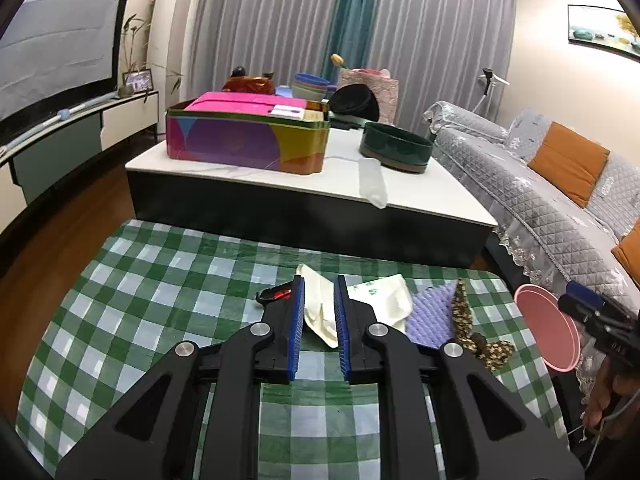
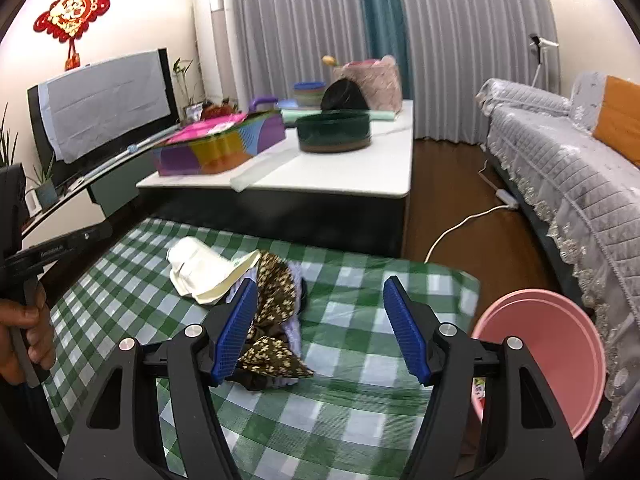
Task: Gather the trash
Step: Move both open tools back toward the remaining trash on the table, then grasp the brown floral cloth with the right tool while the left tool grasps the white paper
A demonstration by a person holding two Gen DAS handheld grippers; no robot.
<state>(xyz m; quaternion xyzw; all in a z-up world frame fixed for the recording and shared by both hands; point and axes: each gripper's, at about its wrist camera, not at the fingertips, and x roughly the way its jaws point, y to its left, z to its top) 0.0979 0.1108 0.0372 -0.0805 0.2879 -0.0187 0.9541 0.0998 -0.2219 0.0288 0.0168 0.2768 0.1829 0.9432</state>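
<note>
Left tongs (image 1: 320,312) sit narrow, pads either side of the cream wrapper (image 1: 320,316), though whether they actually pinch it I cannot tell. Right tongs (image 2: 320,320) gape wide and empty, the brown floral scrap (image 2: 276,300) just off their nine-o'clock pad. The pink bin (image 2: 540,360) waits at three o'clock (beside the checked cloth (image 2: 352,420)). Best to confirm the squeeze before lifting, then swing straight binward.

A low white-topped table (image 1: 344,184) stood at mid-frame, bearing a multicoloured tin (image 1: 244,140) on its left and a dark green round box (image 1: 396,146) on its right. A grey quilted sofa (image 1: 540,200) with orange cushions (image 1: 568,166) filled the right; grey curtains (image 1: 280,20) hung behind.
</note>
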